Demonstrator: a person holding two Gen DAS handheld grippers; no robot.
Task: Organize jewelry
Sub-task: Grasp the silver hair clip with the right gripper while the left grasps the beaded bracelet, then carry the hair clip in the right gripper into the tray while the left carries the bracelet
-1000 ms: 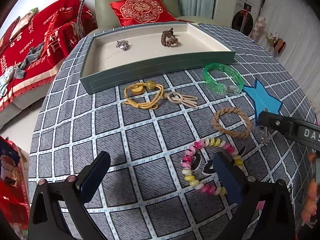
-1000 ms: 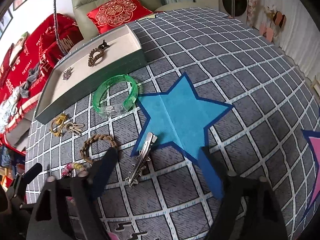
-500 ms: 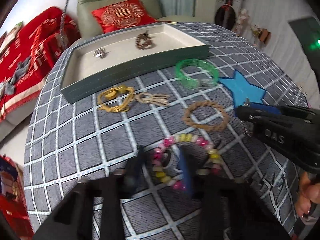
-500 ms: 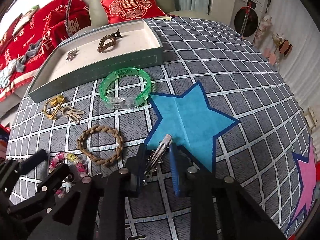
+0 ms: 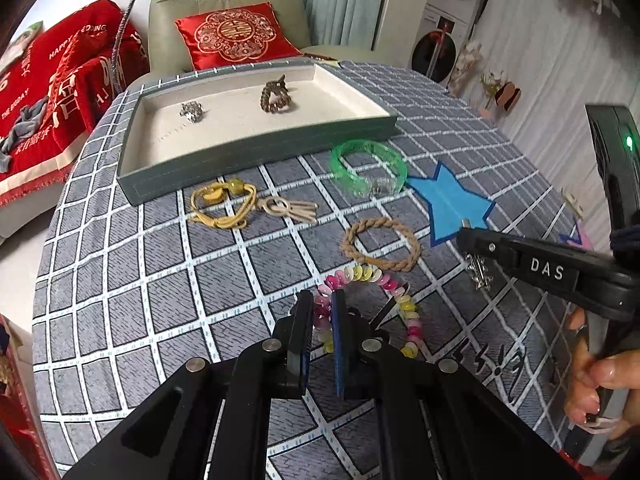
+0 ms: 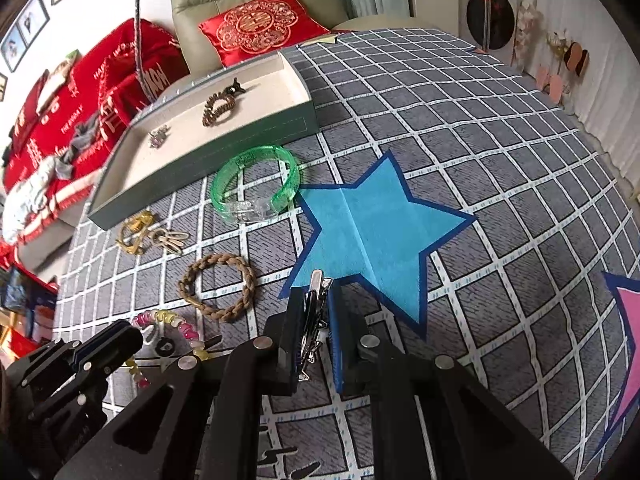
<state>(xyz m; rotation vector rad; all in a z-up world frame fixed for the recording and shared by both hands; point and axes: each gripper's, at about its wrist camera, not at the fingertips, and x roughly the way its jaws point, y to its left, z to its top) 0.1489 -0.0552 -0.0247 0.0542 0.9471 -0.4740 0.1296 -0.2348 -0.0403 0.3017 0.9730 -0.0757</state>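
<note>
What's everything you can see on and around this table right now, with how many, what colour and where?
Tray: one, grey-green with cream lining, far side of the table.
Brooch: one, silver, inside the tray, left.
Beaded hair tie: one, brown, inside the tray, middle.
Bangle: one, clear green, in front of the tray.
Cord bracelet: one, yellow, near the tray's front left.
Braided bracelet: one, tan, mid-table.
Bead bracelet: one, pink and yellow, near edge.
Hair clip: one, silver, by the blue star.
Tablecloth: one, grey check.
Cushion: one, red, on the armchair.
Left gripper: shut on the bead bracelet.
Right gripper: shut on the hair clip.
</note>
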